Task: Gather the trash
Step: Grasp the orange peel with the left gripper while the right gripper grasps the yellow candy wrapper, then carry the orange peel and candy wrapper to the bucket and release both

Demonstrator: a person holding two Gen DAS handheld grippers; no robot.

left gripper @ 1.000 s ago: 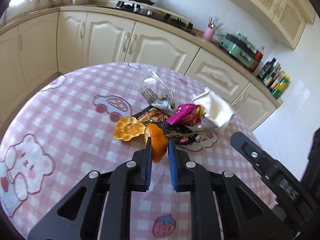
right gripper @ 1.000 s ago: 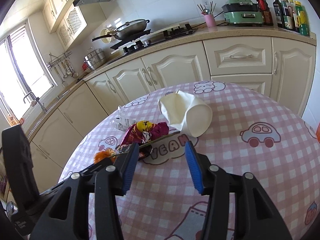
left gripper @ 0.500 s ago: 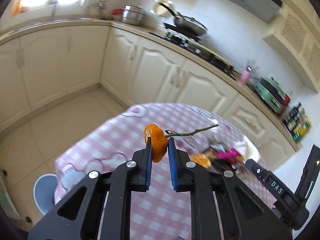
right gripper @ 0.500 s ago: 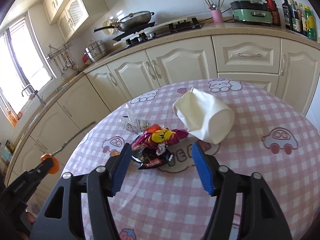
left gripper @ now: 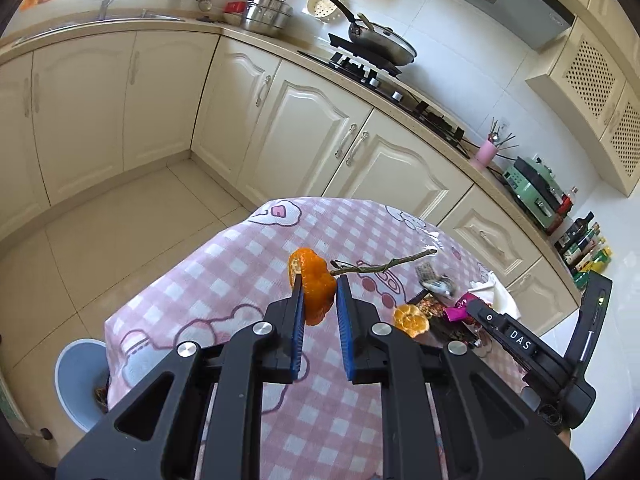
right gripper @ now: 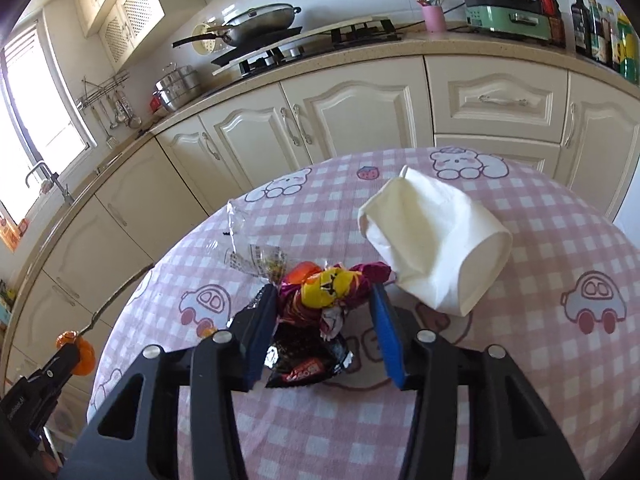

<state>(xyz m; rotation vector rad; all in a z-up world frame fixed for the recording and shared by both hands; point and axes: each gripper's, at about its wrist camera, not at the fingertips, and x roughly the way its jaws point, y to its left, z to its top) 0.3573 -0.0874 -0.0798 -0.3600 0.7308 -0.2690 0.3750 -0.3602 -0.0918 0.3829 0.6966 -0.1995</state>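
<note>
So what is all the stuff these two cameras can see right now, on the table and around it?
orange peel with twig: one, orange, clamped in the left gripper above the table edge
second peel: one, orange, on the table
magenta and yellow wrapper: one, in the trash pile, between the right gripper's fingers
black snack packet: one, under that wrapper
clear plastic bag: one, behind the pile
white cloth: one, folded, right of the pile
tablecloth: one, pink check with cartoons
bin: one, pale blue, on the floor beside the table
wok: one, on the stove
left gripper: black, blue pads, shut on the peel
right gripper: black, blue pads, open around the wrappers
</note>
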